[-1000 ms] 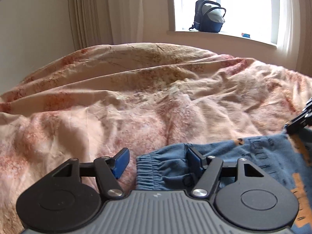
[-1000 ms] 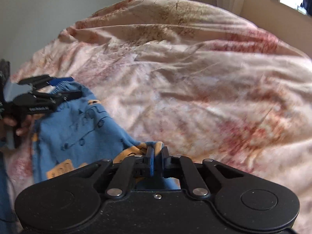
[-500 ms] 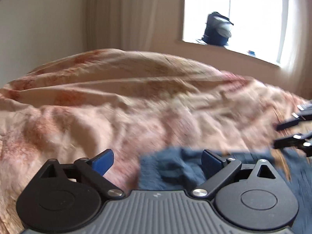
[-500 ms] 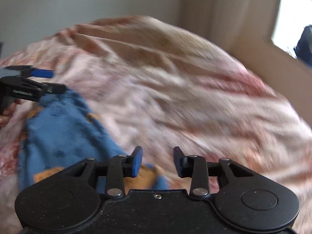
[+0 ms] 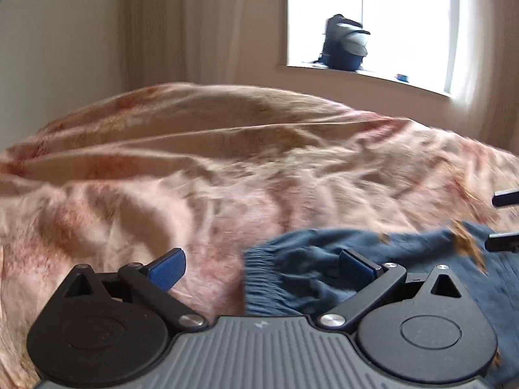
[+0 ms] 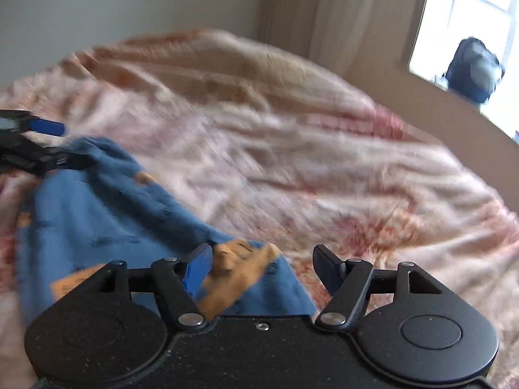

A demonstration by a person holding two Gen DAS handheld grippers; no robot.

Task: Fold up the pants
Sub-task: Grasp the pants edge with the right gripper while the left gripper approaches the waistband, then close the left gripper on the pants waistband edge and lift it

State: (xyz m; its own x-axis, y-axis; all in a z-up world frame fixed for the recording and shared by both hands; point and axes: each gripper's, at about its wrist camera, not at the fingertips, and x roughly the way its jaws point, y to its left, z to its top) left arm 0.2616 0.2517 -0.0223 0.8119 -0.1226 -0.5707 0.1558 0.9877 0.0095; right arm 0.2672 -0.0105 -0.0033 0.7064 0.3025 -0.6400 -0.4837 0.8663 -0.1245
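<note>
Left tool (image 5: 261,267): fingers spread wide apart, nothing clamped between them. The elastic waistband end of the pants (image 5: 324,275) lies below and between the fingers, nearer the right-hand finger; whether the pad touches the cloth cannot be determined.

Right tool (image 6: 264,269): fingers likewise apart, gripping nothing. An orange-printed corner of the blue pants (image 6: 107,227) lies bunched just beside its left-hand finger pad; the other finger stands over bare bedspread.

Pants: blue fabric with orange patches and dark printed marks, lying on the bed at its near side, spread across the span between the two tools. In the right wrist view the garment runs from the right tool up and left to the left tool (image 6: 35,149), which shows at the frame's left edge. In the left wrist view the tips of the right tool (image 5: 504,220) show at the frame's right edge, by the far end of the garment.

Bed: covered by a rumpled pink-and-cream patterned bedspread (image 5: 211,168), heavily creased.

Surroundings: a dark backpack (image 5: 345,43) stands on the windowsill (image 5: 373,76); curtains (image 5: 201,22) hang to the left of the window. Both views are motion-blurred, and fine detail on the garment is not legible.
</note>
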